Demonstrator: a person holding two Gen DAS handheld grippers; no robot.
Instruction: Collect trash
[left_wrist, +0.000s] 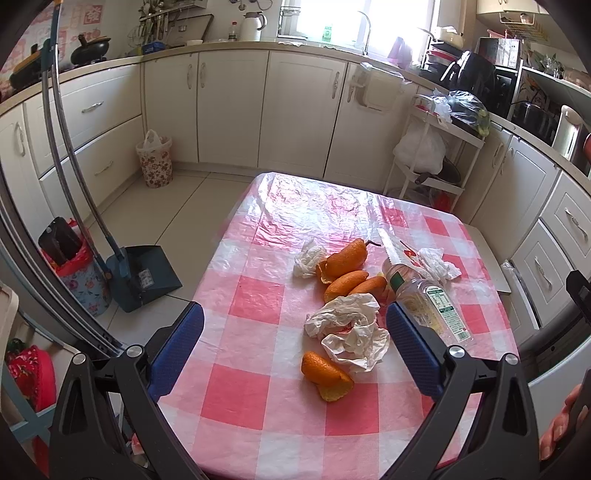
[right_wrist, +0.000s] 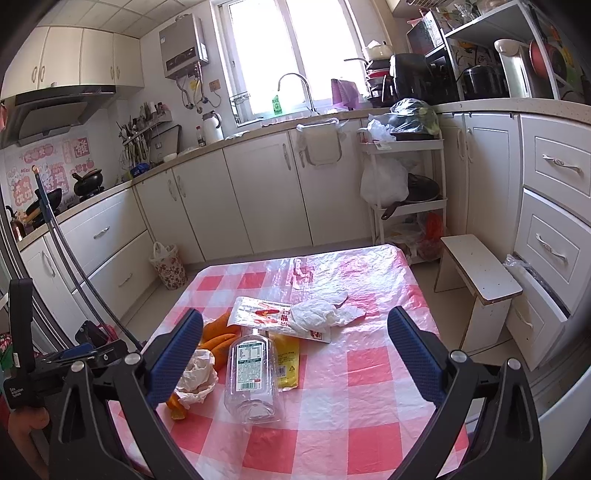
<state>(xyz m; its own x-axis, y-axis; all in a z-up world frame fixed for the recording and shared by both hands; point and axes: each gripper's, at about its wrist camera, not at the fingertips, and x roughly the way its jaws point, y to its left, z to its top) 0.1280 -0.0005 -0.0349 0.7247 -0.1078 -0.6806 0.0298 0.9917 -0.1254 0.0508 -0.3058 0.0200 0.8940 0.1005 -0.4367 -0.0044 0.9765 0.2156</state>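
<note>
Both my wrist cameras look down from near over the pink-and-white checked plastic-covered counter (left_wrist: 240, 398), sharing the clear plastic bottle (right_wrist: 253, 373) and white kitchen cabinets (left_wrist: 295, 110).

Daylight pours through the kitchen window (right_wrist: 280, 55), which is blown out to white in both views. Glare gleams off the plastic tablecloth (left_wrist: 314, 199) at its edge nearest the window. Shadows are soft and faint. Fisheye bending curves the cabinets, and dark vignetting fills the corners. Focus is sharp.
</note>
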